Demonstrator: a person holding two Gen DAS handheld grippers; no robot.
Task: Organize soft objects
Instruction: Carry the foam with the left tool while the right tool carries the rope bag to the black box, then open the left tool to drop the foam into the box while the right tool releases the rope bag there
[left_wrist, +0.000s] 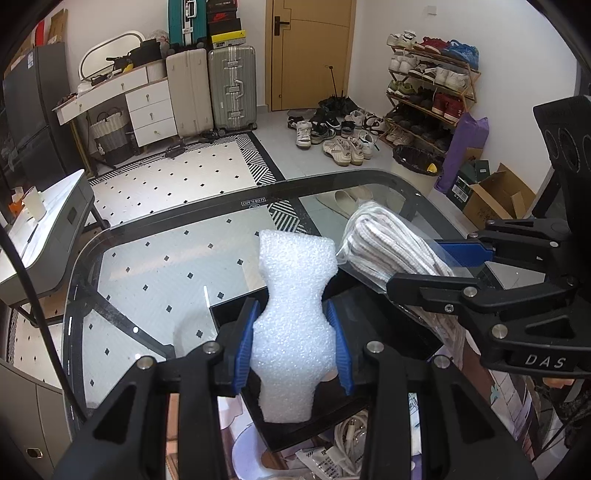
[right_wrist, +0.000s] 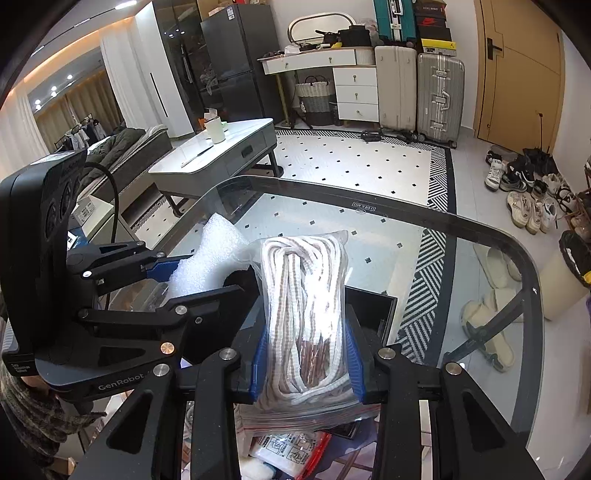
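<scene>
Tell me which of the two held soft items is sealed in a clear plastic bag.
The coiled white-and-brown rope bundle in the right tongs is bagged in clear plastic. The white foam piece in the left tongs is bare.

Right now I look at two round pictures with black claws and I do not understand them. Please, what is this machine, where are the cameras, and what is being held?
There is no robot. A person holds two hand grippers, each with a wide-angle camera looking along its fingers. In the left camera's picture, the left gripper squeezes a white foam piece. In the right camera's picture, the right gripper is closed on a clear bag of rope. Both hang over a glass table with a black box.
</scene>
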